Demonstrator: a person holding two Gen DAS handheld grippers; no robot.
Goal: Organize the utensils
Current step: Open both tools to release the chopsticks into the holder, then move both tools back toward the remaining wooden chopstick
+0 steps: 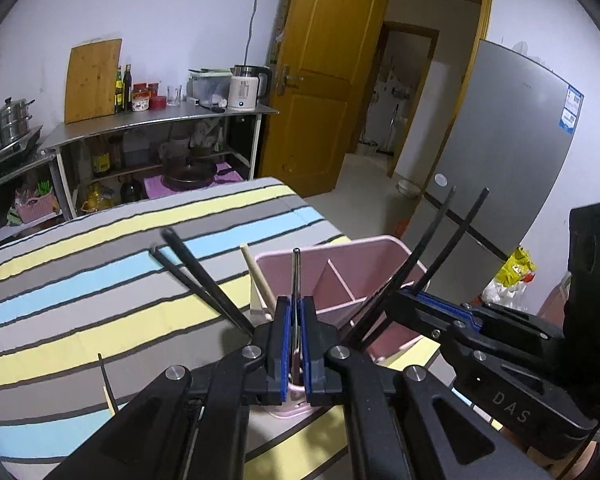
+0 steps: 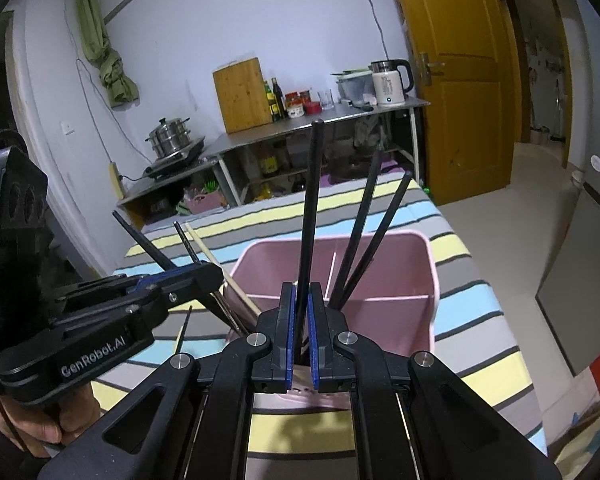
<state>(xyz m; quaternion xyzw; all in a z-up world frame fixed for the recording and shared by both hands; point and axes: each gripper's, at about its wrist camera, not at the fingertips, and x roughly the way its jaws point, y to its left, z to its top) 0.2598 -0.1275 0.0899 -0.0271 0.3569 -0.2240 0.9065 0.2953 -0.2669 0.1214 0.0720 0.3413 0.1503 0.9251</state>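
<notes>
A pink divided utensil holder (image 1: 380,256) stands on the striped tablecloth (image 1: 80,280); it also shows in the right wrist view (image 2: 400,276). My left gripper (image 1: 296,312) is shut on a thin metal utensil handle (image 1: 295,276) over the holder's near-left compartment. My right gripper (image 2: 302,304) is shut on a black chopstick (image 2: 312,200) standing over the holder. Two black chopsticks (image 2: 370,232) lean in the holder's right side. Black chopsticks (image 1: 196,272) and a wooden handle (image 1: 258,276) lean at its left side. The right gripper shows in the left wrist view (image 1: 412,292).
A loose chopstick (image 1: 107,384) lies on the cloth at the left. A steel shelf (image 1: 160,120) with bottles, a kettle and a cutting board stands behind the table. A grey fridge (image 1: 512,160) and a wooden door (image 1: 324,80) are to the right.
</notes>
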